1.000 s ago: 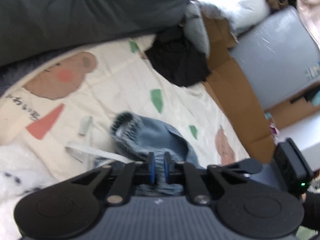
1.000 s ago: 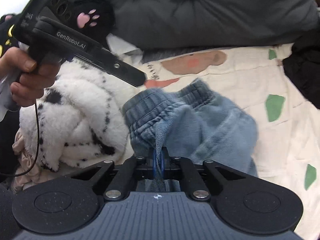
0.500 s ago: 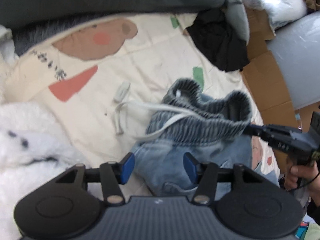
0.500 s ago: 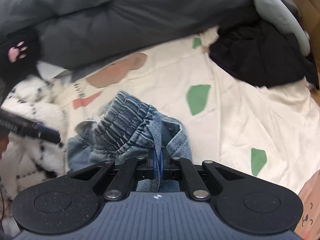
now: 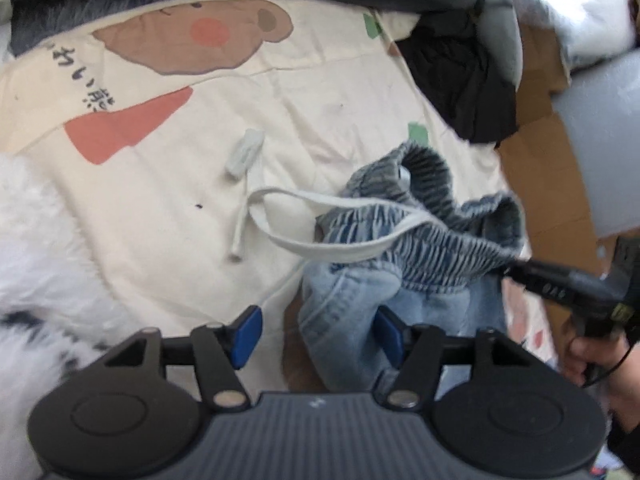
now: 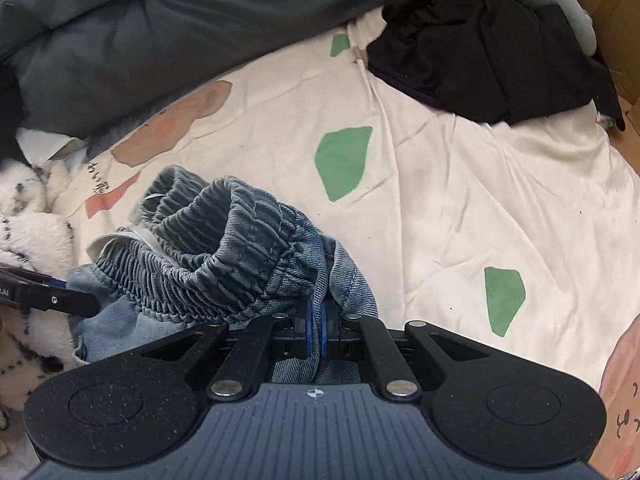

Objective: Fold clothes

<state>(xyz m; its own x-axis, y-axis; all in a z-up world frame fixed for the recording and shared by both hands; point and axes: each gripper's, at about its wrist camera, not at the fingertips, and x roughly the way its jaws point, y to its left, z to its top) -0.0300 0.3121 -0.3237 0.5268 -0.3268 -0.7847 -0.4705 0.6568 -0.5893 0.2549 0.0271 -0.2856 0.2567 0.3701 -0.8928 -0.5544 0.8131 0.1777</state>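
Observation:
Crumpled blue denim trousers (image 5: 424, 252) with an elastic waistband and a white drawstring (image 5: 320, 240) lie on the cream bear-print sheet (image 5: 168, 128). My left gripper (image 5: 319, 336) is open just above them, and a denim fold sits between its blue pads, against the right one. My right gripper (image 6: 316, 320) is shut on a fold of the denim trousers (image 6: 224, 248) beside the waistband. The left wrist view shows that right gripper (image 5: 560, 284) clamped on the waistband's right end. A finger of the left gripper (image 6: 68, 302) touches the denim at the left.
A fluffy white spotted garment (image 5: 36, 264) lies at the left. A black garment (image 6: 480, 52) is bunched at the far right, a dark grey duvet (image 6: 160, 20) runs along the back, and cardboard (image 5: 540, 184) borders the sheet on the right. A hand (image 5: 588, 356) holds the right gripper.
My left gripper, shut on the denim a second ago, has opened and let go. The right gripper, still clamped, has swung right, stretching the waistband out.

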